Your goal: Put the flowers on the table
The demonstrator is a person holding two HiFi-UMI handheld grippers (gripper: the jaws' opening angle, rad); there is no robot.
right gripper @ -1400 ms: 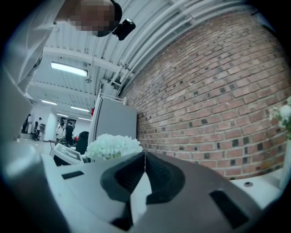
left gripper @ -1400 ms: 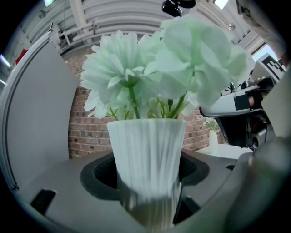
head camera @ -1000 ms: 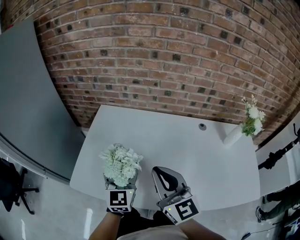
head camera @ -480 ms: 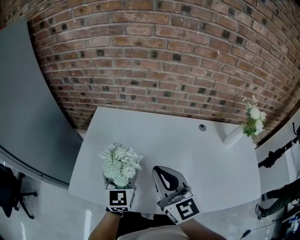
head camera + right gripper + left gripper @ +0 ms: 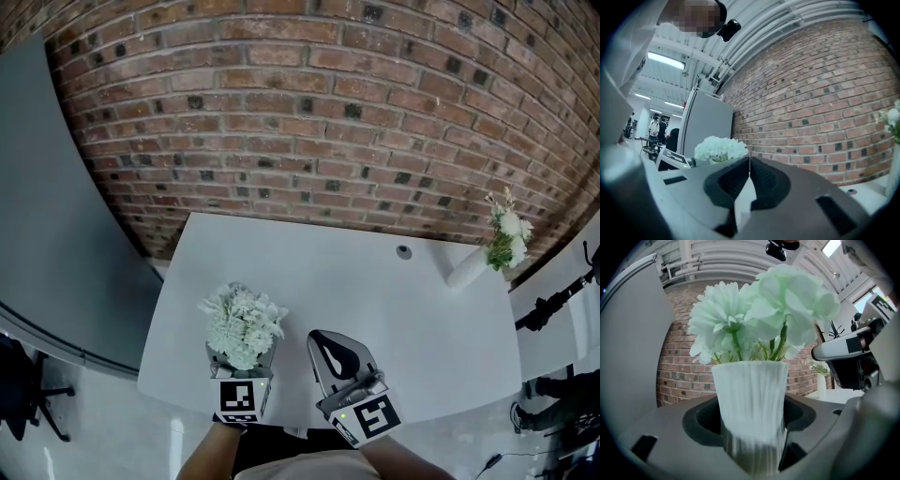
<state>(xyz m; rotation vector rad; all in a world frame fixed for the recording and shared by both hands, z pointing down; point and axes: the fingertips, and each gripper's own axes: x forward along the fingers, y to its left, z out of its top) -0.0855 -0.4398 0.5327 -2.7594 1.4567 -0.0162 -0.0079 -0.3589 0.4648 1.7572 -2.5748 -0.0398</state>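
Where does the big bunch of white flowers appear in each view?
Head view: flowers, lower left of centre.
Left gripper view: flowers fill the upper centre; their vase sits between the left tongs.
Right gripper view: flowers left of centre, small.
Shared landmark: the brick wall behind.

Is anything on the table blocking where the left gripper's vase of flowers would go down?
Nothing visible does. The table ahead of the vase of flowers is bare; a second vase stands at its far right corner, well aside.
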